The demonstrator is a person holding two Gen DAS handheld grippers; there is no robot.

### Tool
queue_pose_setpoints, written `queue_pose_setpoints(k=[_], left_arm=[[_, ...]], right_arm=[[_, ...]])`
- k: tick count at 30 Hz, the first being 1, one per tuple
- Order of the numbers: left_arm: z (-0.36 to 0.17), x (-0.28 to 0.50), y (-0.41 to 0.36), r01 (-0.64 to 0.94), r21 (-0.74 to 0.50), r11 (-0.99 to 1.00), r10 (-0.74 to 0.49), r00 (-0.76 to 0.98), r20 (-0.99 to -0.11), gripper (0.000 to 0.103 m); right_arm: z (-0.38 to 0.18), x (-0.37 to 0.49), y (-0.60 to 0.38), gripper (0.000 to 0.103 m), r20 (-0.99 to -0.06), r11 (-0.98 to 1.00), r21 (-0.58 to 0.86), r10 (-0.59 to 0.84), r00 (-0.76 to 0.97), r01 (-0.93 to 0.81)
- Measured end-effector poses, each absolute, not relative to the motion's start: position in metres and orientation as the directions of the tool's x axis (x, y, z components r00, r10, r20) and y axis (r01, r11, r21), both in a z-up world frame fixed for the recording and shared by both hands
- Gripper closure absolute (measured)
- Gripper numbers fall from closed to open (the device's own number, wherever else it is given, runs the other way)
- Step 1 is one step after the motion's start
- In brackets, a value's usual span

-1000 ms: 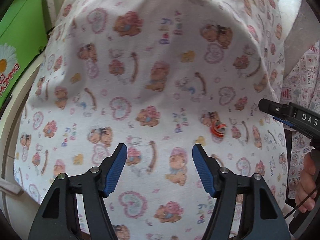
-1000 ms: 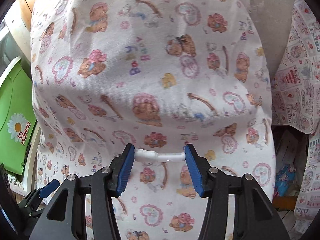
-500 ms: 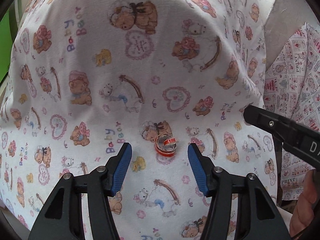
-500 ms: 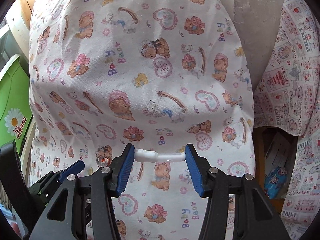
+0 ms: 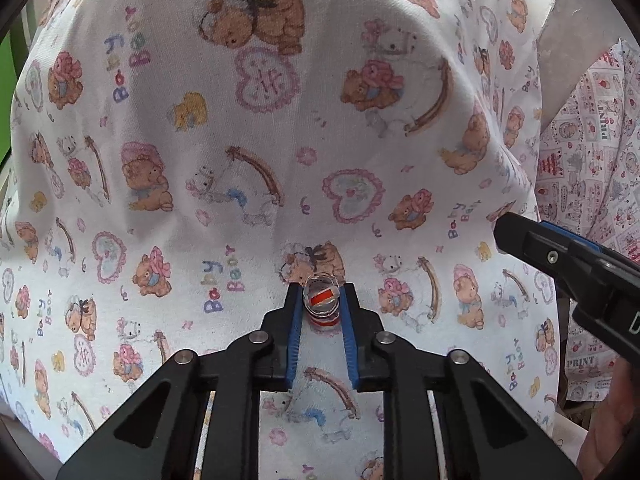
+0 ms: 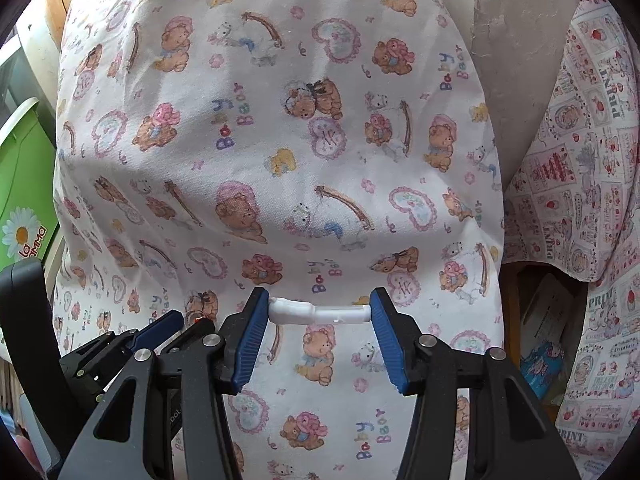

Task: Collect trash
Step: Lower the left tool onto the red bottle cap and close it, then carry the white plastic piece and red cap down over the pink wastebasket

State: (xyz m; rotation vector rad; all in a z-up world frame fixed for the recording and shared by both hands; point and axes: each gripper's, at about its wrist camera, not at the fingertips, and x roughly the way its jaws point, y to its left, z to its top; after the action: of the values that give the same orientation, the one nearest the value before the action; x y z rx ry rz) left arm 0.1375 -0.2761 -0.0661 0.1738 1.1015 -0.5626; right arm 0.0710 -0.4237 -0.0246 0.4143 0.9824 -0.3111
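Observation:
A small crumpled clear and red wrapper point(image 5: 321, 300) lies on the teddy-bear printed cloth point(image 5: 256, 168). My left gripper point(image 5: 320, 300) is shut on the wrapper, its blue pads pressing both sides. In the right wrist view the left gripper point(image 6: 192, 322) shows at the lower left with the wrapper point(image 6: 195, 315) between its tips. My right gripper point(image 6: 318, 314) is shut on a white plastic strip point(image 6: 318, 314) that spans the gap between its blue pads, just above the cloth point(image 6: 280, 160). The right gripper's finger point(image 5: 560, 256) shows at the right of the left wrist view.
A green box with a daisy logo point(image 6: 24, 200) stands at the left. A second printed cloth point(image 6: 580, 140) hangs at the right, with a grey wall point(image 6: 508, 40) behind. Boxes point(image 6: 544, 332) sit under the right cloth.
My left gripper moved forward over the red wrapper and shut on it. My right gripper kept its hold on the white strip and shifted slightly over the cloth.

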Motion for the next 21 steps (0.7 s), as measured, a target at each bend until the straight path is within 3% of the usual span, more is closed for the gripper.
queue_pose_setpoints(k=[9,21], left_arm=[[-0.041,0.129,-0.251,0.526,-0.147,0.838,-0.368,0.344,-0.864,0.089],[-0.04,0.127,-0.206,0.478,-0.071,0.876,-0.283,0.389,-0.877,0.089]], right_arm=[[-0.025,0.068,-0.423,0.049,-0.85,0.879,0.187,-0.079,0.52,0.439],[-0.028,0.071,-0.408,0.049,-0.843,0.889,0.248,0.002,0.538,0.385]])
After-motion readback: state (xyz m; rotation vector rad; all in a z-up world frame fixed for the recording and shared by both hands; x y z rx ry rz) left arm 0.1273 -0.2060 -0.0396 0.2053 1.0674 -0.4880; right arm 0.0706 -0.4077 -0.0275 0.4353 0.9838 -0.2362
